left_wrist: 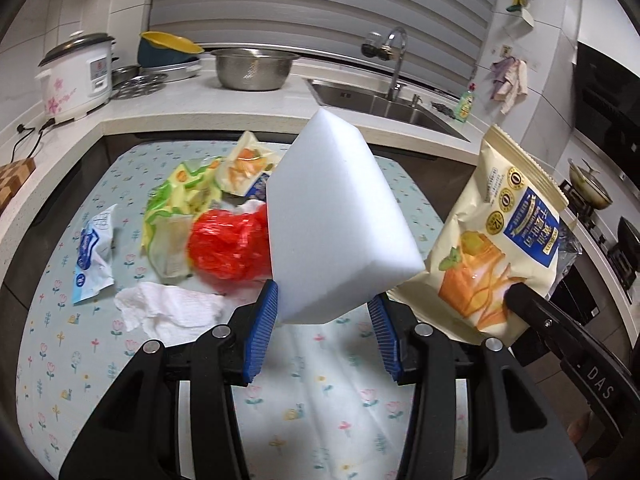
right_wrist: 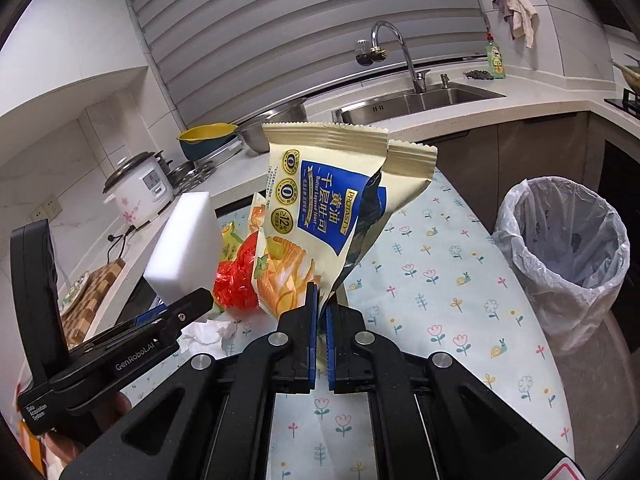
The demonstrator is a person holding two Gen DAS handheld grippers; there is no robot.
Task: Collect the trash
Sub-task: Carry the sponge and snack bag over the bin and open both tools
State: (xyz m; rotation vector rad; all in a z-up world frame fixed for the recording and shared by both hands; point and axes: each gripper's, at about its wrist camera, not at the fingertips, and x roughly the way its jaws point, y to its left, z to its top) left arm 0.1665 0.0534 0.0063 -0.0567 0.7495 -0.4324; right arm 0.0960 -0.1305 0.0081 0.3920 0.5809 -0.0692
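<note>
The left gripper [left_wrist: 324, 320] holds a white sponge [left_wrist: 340, 220] up in the air, its jaws squeezing the bottom end. The right gripper [right_wrist: 320, 304] has its jaws closed tight on the bottom of a snack bag [right_wrist: 320, 208], which also hangs above the desk [right_wrist: 440, 300]. The bin [right_wrist: 560, 248] stands off the right side of the desk, with its liner wide open.

I think the step is to carry both things to the bin. To do it well, keep both grips tight on the way. Bring each thing right over the open top before letting go. Drop the bag first, since it is nearer. More trash [left_wrist: 224, 240] waits on the desk.
</note>
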